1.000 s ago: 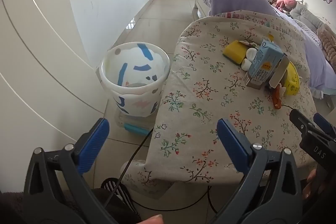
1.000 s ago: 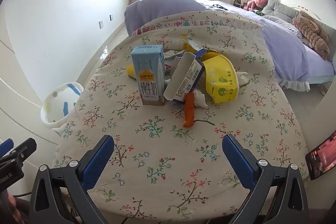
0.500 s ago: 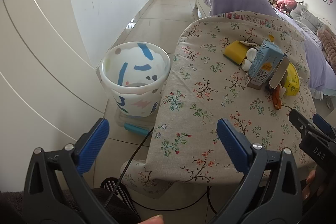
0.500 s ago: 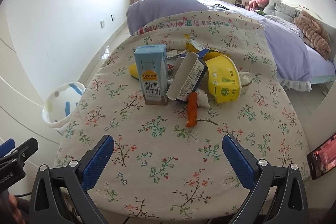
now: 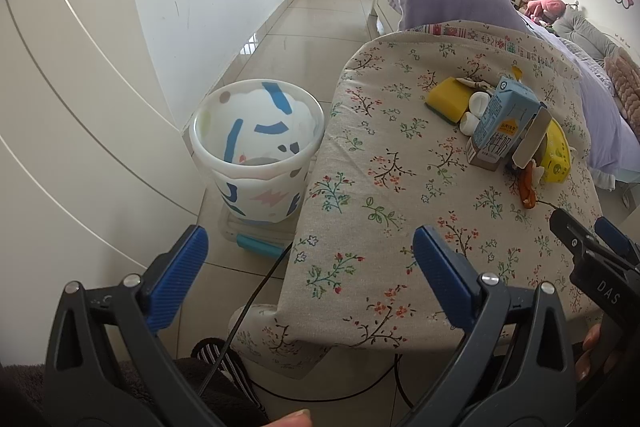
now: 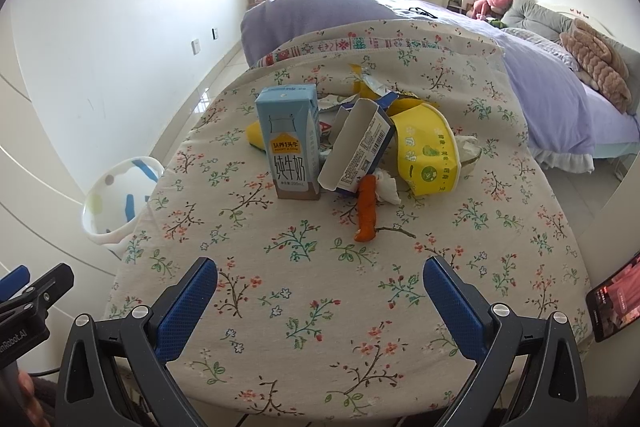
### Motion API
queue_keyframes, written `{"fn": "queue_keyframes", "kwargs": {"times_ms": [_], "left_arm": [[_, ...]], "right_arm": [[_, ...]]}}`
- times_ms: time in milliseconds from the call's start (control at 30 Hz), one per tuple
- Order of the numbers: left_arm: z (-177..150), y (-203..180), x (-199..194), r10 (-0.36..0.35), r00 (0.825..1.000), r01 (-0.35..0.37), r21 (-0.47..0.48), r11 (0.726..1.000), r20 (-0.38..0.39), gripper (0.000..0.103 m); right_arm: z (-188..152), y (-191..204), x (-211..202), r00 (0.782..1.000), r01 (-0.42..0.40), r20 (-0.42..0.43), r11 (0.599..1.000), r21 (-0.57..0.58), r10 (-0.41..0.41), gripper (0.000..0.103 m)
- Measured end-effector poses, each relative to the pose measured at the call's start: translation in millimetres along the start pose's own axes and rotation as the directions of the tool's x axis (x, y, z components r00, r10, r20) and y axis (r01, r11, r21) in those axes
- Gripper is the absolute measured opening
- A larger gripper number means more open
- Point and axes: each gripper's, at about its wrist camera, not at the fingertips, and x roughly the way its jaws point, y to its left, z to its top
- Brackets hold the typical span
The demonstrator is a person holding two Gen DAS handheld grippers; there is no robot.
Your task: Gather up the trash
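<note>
A pile of trash sits on the floral table (image 6: 320, 299): an upright blue milk carton (image 6: 290, 143), an open white-and-blue box (image 6: 356, 151), a yellow paper bowl (image 6: 430, 151), an orange carrot piece (image 6: 366, 209), crumpled tissue (image 6: 386, 187) and a yellow sponge (image 5: 448, 99). The carton also shows in the left wrist view (image 5: 502, 125). A white patterned bin (image 5: 256, 147) stands on the floor left of the table. My right gripper (image 6: 320, 287) is open and empty over the table's near part. My left gripper (image 5: 306, 255) is open and empty at the table's near left corner.
A white wall and curved cabinet panels (image 5: 80, 87) lie left of the bin. A purple bed (image 6: 540, 75) stands behind and right of the table. A phone (image 6: 614, 297) is at the right edge. A black cable (image 5: 248, 307) hangs by the table's near corner.
The right gripper has moved a little closer to the trash pile. The left gripper has hardly moved. Both stay open.
</note>
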Motion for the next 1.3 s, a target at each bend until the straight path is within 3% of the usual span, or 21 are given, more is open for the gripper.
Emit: {"fn": "queue_keyframes", "kwargs": {"times_ms": [1300], "left_arm": [[0.0,-0.1,0.2,0.000,1.000,0.000,-0.001,1.000,0.000,0.102]], "right_arm": [[-1.9,0.7,1.6,1.000,-0.010,-0.007,1.000,0.008,0.010,0.103]]}}
